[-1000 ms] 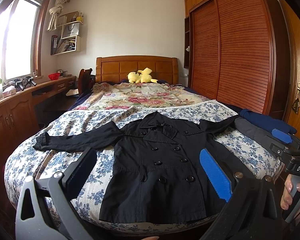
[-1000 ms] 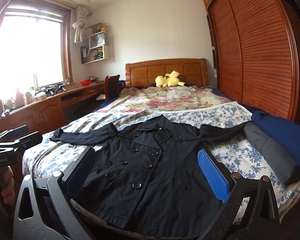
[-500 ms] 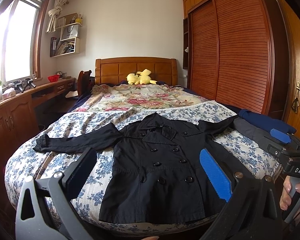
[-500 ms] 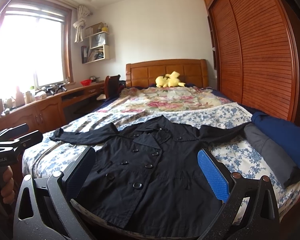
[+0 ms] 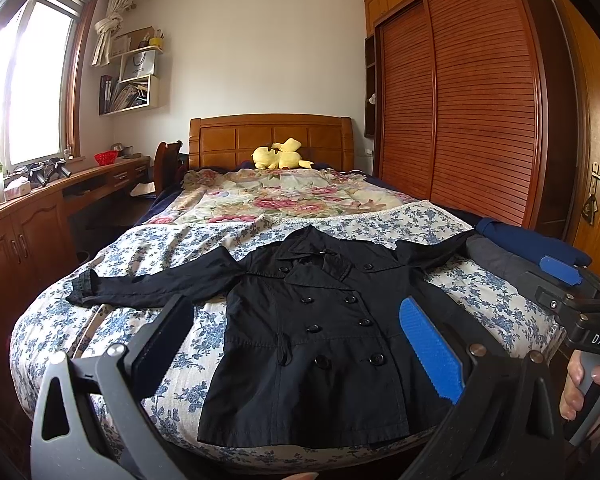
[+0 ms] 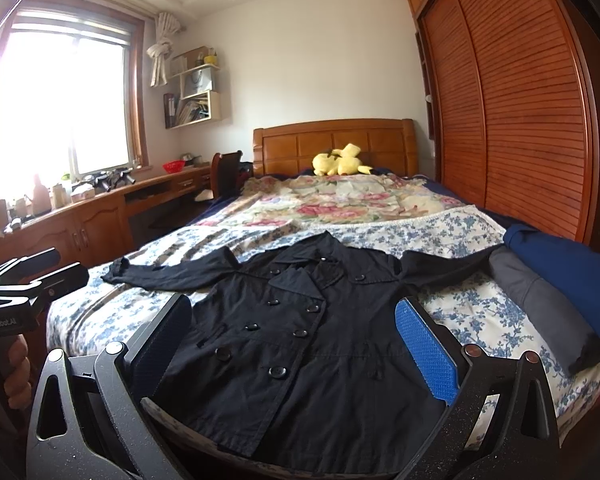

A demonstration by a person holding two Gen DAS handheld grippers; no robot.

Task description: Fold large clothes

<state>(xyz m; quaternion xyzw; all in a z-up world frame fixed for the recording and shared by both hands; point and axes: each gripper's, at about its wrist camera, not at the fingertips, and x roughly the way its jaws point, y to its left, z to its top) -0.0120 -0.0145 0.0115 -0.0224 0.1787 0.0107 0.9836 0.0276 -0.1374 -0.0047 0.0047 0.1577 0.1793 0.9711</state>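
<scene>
Your left gripper (image 5: 296, 360) has its jaws spread wide with nothing between them, held above the foot of the bed (image 5: 112, 320), clear of the cloth. Your right gripper (image 6: 292, 344) is the same: jaws wide apart, empty, off the fabric.

The black double-breasted coat with dark buttons (image 5: 320, 336) lies flat and face-up on the blue-and-white floral bedspread (image 5: 172, 252), straight ahead of both pairs of jaws. Its hem sits nearest you at the bed's foot edge, its collar points away toward the orange wooden headboard (image 5: 236, 140). Both sleeves are spread outward: one runs off beyond the left jaws' dark finger, the other reaches toward the far side past the blue pad (image 5: 428, 352).

At the end of that far sleeve, right of the right jaws, a folded grey garment (image 6: 540, 304) lies just beside a folded dark blue garment (image 6: 568, 272); the sleeve cuff looks to touch the grey one.

Your right hand (image 5: 584, 388) shows at the edge of the left wrist view, wrapped on its handle. Your left hand (image 6: 12, 372) shows likewise in the right wrist view.

A yellow plush toy (image 5: 280, 154) sits well beyond the jaws, against the headboard.
</scene>
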